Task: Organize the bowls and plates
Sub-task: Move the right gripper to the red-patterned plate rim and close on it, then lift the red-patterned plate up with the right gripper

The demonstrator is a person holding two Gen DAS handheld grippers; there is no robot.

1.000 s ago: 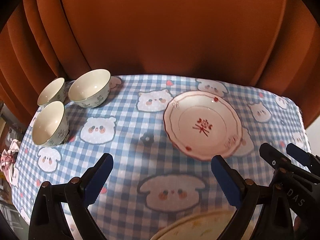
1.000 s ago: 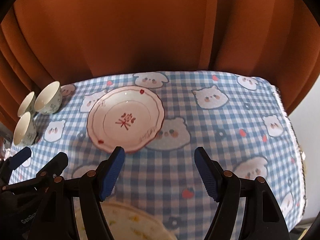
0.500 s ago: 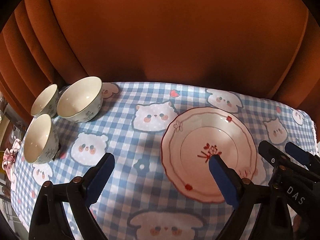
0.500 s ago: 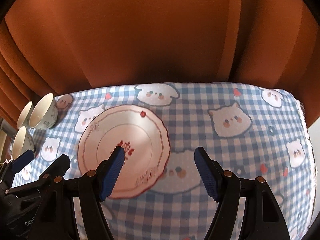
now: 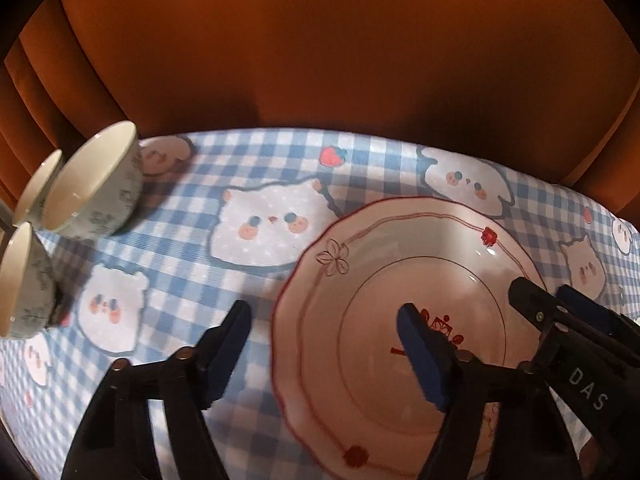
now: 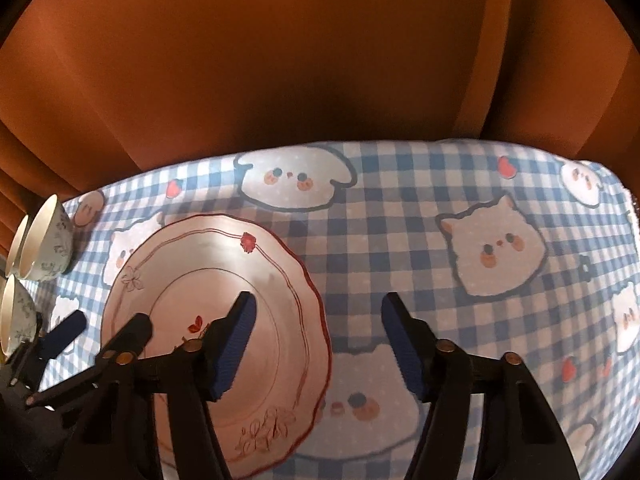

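Blue-padded, the left gripper (image 5: 324,344) straddles the left rim of the pink plate (image 5: 400,276), the right gripper (image 6: 318,340) its right rim; both jaws have just been closing, not yet clamped. Farther left on the checked counter (image 6: 400,208) stand three bowls (image 5: 94,184).

Home dining spot, cartoon-animal gingham tablecloth (image 6: 400,220), rust curtain (image 6: 280,60), plate (image 5: 384,240), bowls (image 5: 96,184)

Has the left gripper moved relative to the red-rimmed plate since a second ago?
Yes. The left gripper has come forward and down: its jaws, which have just been closing, now straddle the plate's left rim, one over the checked tablecloth.
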